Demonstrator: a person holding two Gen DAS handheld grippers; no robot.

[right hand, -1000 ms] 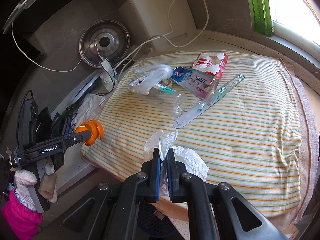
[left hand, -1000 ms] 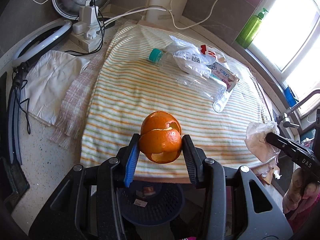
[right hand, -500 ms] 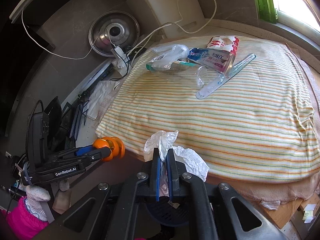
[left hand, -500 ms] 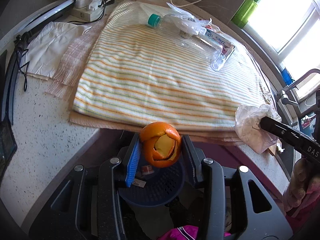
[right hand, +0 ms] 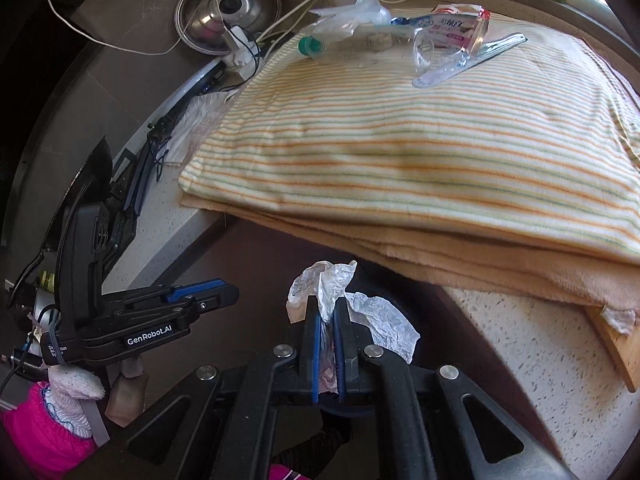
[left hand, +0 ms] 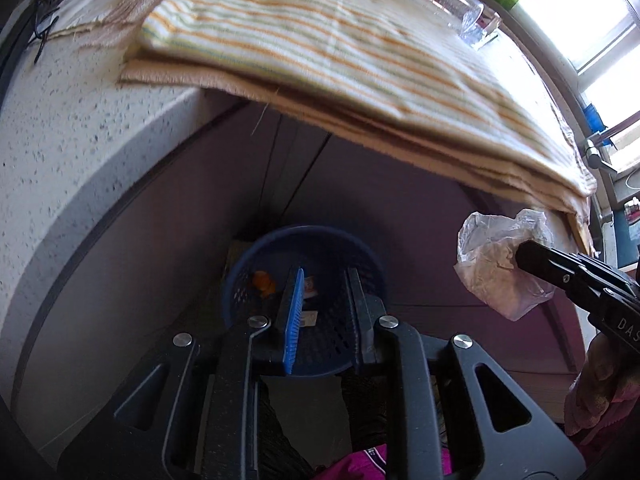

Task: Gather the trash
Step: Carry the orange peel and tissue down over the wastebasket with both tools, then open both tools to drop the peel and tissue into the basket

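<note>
In the right wrist view the blue basket (left hand: 240, 264) is almost all hidden behind the black fingers, so only a dark rim peeks out. In the left wrist view the far end of the striped cloth (right hand: 400, 140) is blurry and cut off at the top, and the trash there is hard to make out. Small bits of paper lie in the basket, but I cannot tell what they are.

The striped cloth lies on a speckled counter (right hand: 540, 360) and hangs a little over its edge. At the back of the cloth lie a clear bottle (right hand: 360, 28) with a teal cap, some printed packets (right hand: 448, 26) and a long clear strip (right hand: 472, 60). A shiny pot lid (right hand: 228, 12) and white wires sit behind them. The basket stands low down on the floor, under the counter edge.

The left gripper (left hand: 322, 276) points down into the basket. Its jaws are closing, a gap shows between them, and nothing is in the gap. A piece of orange peel (left hand: 262, 282) lies inside the basket, just left of the blue pad. A gloved hand (right hand: 76, 384) holds this gripper.

The right gripper (right hand: 327, 312) has its jaws pressed close together – they pinch a crumpled white wrapper (right hand: 384, 316). The wrapper is up in the air beside the counter edge, above the basket – not in it yet
</note>
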